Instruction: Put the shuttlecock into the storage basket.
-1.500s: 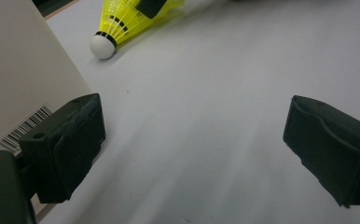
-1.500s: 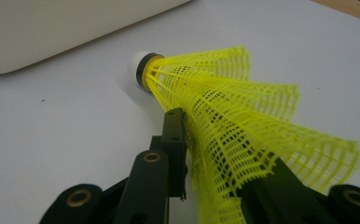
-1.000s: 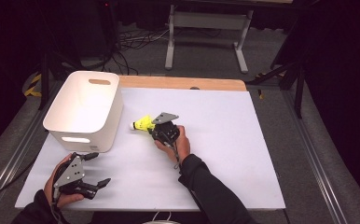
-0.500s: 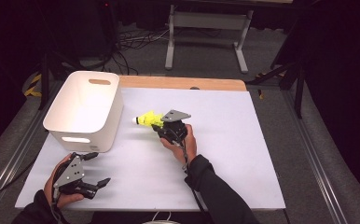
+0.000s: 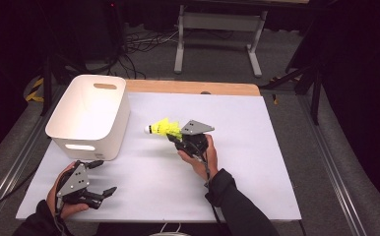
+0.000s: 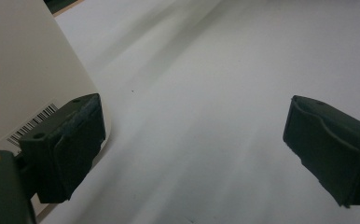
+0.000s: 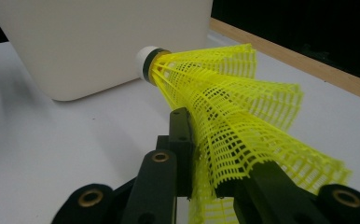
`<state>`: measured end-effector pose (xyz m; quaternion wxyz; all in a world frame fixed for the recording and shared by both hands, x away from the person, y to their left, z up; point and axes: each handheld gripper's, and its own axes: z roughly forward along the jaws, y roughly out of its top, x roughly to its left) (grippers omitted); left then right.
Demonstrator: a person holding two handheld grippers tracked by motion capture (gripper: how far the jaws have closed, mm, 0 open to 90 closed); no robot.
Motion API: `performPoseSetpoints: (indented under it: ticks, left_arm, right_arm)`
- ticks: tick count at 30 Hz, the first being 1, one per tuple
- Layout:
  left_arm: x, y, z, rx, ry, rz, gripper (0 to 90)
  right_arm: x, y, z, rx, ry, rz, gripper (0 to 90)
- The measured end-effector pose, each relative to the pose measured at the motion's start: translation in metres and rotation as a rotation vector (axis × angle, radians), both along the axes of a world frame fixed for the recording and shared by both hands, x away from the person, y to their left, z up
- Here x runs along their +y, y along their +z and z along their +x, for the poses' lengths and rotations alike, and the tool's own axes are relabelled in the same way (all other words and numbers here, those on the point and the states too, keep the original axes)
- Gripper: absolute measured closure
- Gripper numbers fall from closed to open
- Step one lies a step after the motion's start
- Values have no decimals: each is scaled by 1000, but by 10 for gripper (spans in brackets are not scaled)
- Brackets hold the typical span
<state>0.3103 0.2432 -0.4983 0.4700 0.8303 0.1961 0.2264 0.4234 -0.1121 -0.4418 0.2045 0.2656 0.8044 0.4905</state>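
At the left of the high view the left hand-held gripper (image 5: 99, 191) rests low on the white worktop (image 5: 257, 147), just in front of the white bin (image 5: 87, 118); its 2 black jaws stand wide apart with nothing between them, and in the left gripper view the left fingertip (image 6: 68, 144) sits just beside the bin's wall with its barcode label, bare worktop filling the gap to the other jaw. Near the middle, the right hand-held gripper (image 5: 175, 137) is lifted clear of the worktop and its jaws are nearly closed, pinching the skirt of a yellow shuttlecock (image 5: 163, 129). In the right gripper view the mesh skirt (image 7: 234, 116) is squeezed flat between the 2 jaws at its wide end. The shuttlecock's long axis lies roughly level, its white cork tip pointing left toward the bin, close to the wall but apart from it, while the flared end faces back into the jaws
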Motion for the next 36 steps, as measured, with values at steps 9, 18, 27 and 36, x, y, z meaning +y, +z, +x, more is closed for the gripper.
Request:
performPoseSetpoints:
  ticks: [9, 18, 27, 36]
  left_arm:
    - [0, 1, 0, -5, 3, 2, 63]
    - [-1, 0, -1, -7, 4, -1, 57]
    - [-7, 2, -1, -7, 17, -3, 65]
    - [-19, 6, 5, -7, 23, -21, 80]
  right_arm:
    - [-16, 8, -16, -30, 33, 9, 823]
    - [-26, 16, -30, -38, 61, 16, 823]
    - [-32, 17, -40, -45, 83, 3, 823]
    - [-36, 14, -48, -32, 107, -7, 823]
